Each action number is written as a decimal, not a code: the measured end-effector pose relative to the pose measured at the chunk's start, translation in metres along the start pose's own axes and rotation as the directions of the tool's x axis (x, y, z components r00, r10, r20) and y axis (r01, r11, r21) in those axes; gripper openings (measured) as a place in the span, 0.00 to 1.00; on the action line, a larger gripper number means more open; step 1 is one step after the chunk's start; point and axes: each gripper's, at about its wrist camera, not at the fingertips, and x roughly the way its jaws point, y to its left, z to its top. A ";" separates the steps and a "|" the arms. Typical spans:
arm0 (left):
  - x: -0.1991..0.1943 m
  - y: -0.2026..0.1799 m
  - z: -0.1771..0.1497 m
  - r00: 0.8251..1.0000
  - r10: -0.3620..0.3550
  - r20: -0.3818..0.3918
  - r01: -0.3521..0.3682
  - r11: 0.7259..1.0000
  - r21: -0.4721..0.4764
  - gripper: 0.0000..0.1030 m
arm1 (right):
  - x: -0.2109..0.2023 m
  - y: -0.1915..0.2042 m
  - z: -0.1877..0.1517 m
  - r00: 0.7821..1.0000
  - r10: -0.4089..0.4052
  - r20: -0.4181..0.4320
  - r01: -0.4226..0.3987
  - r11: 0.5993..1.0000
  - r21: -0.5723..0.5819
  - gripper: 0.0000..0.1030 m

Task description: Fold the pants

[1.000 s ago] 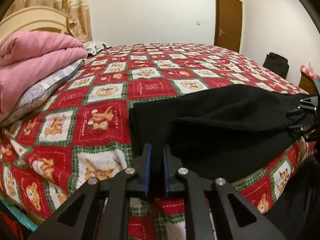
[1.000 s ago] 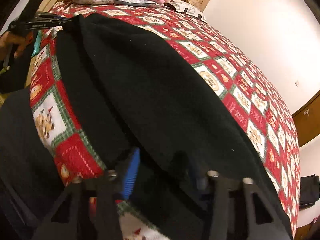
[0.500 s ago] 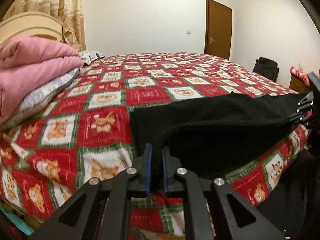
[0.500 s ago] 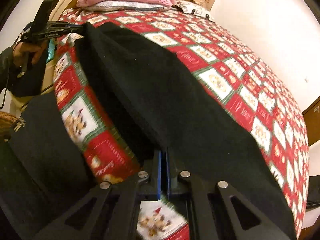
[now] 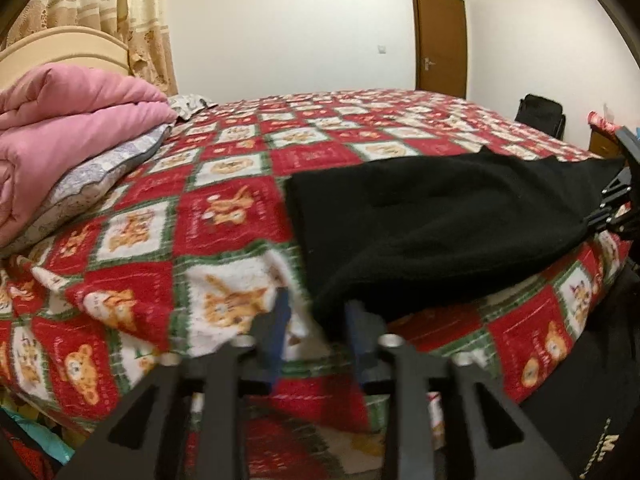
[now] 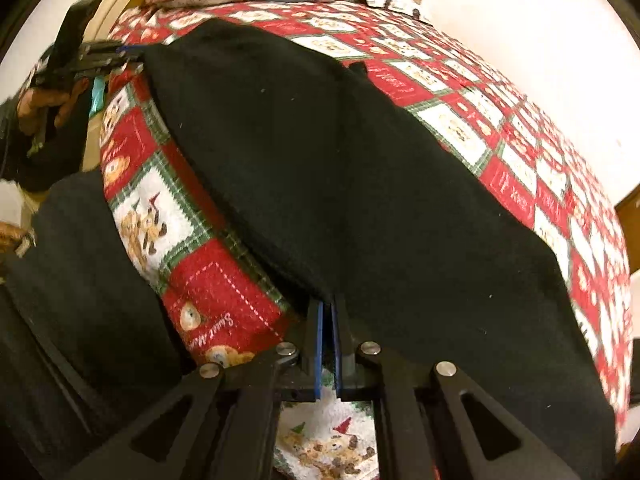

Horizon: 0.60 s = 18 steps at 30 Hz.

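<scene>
Across our bed's Christmas quilt (image 5: 224, 216) lie the black pants (image 5: 440, 216), along the near edge. Our left claw (image 5: 316, 320) is opening, the corner loose between its pads; our right claw (image 6: 329, 320) pinches the other end. Next, we judge, another fold.

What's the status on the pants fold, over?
Left claw opening, pants edge between its fingers. Right claw shut on pants at the bed edge. Pants flat, part folded. Nothing in the way.
</scene>
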 end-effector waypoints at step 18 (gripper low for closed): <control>-0.027 0.014 0.020 0.997 0.013 0.074 -0.001 0.987 -0.160 0.40 | -0.023 0.002 -0.013 0.998 0.050 0.029 -0.051 0.997 0.051 0.67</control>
